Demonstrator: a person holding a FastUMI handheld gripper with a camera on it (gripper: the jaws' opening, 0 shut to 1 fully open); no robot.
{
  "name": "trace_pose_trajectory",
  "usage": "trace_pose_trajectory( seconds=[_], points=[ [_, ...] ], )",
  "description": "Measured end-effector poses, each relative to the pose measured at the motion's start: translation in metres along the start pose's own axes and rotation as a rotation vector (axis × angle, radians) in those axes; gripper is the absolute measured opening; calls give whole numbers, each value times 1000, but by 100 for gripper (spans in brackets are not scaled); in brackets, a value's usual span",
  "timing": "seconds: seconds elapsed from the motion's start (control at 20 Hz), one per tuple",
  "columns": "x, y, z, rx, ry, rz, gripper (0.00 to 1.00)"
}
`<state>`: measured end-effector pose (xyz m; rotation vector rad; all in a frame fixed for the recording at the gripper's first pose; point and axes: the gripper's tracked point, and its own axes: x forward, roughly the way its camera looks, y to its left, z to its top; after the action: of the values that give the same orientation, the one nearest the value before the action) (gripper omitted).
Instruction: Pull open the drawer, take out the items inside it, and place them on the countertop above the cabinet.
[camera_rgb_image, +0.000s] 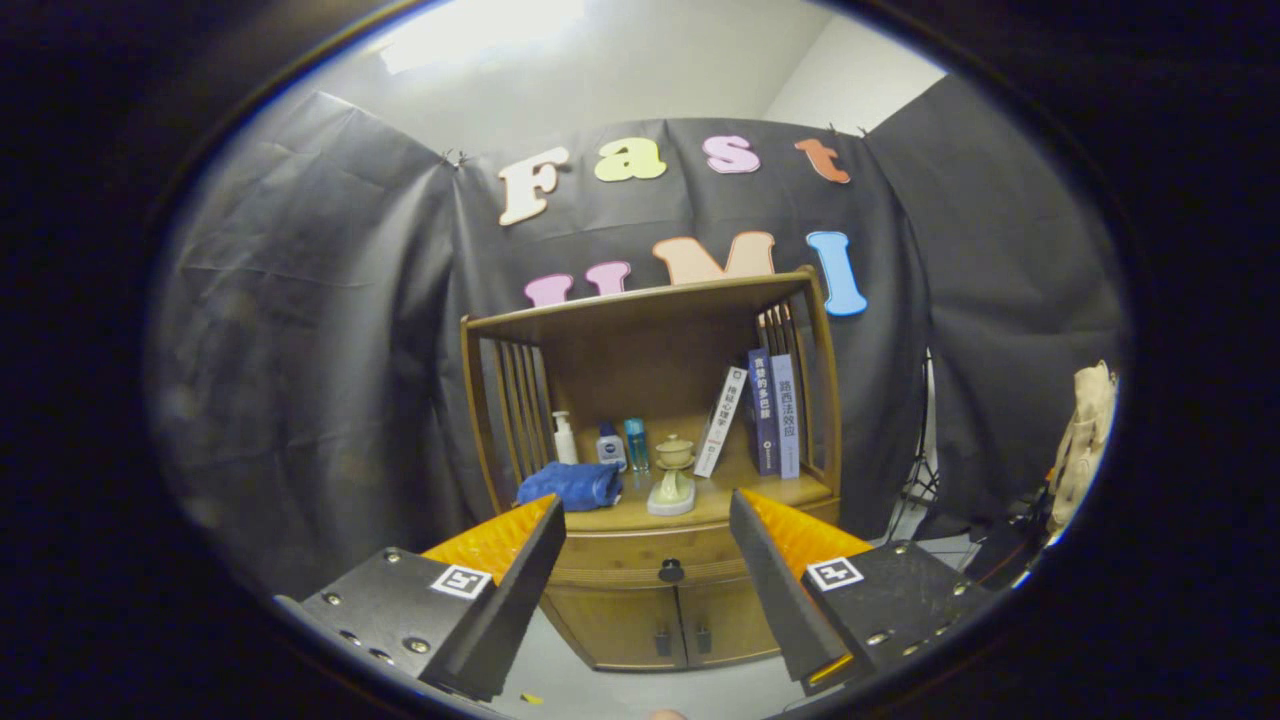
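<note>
A wooden cabinet (655, 470) stands against the booth's wall, some way beyond my fingers. Its drawer (640, 560) is closed, with a dark round knob (671, 571) seen in the gap between the fingers. Above the drawer lies the countertop (720, 500), under an open shelf frame. My gripper (645, 510) is open, its fingers wide apart with nothing between them, well short of the drawer. The drawer's contents are hidden.
On the countertop lie a folded blue cloth (570, 485), a white pump bottle (565, 437), two small bottles (623, 445), a pale green ceramic piece (673, 475) and several books (775, 415). Two lower doors (660, 625) sit below the drawer. A tripod and clutter (1050, 480) stand to the right.
</note>
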<state>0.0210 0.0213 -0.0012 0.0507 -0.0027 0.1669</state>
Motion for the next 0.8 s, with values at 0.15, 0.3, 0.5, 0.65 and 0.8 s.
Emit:
trace_pose_trajectory(
  seconds=[0.15, 0.3, 0.5, 0.65, 0.8],
  points=[
    [-1, -18, 4, -9, 21, 29, 99],
    [-4, -43, 4, -34, 40, 27, 99],
    [-4, -68, -2, -45, 40, 22, 99],
    [-6, -69, 0, -54, 24, 62, 99],
    [-7, -74, 1, -79, 16, 86, 99]
  ],
)
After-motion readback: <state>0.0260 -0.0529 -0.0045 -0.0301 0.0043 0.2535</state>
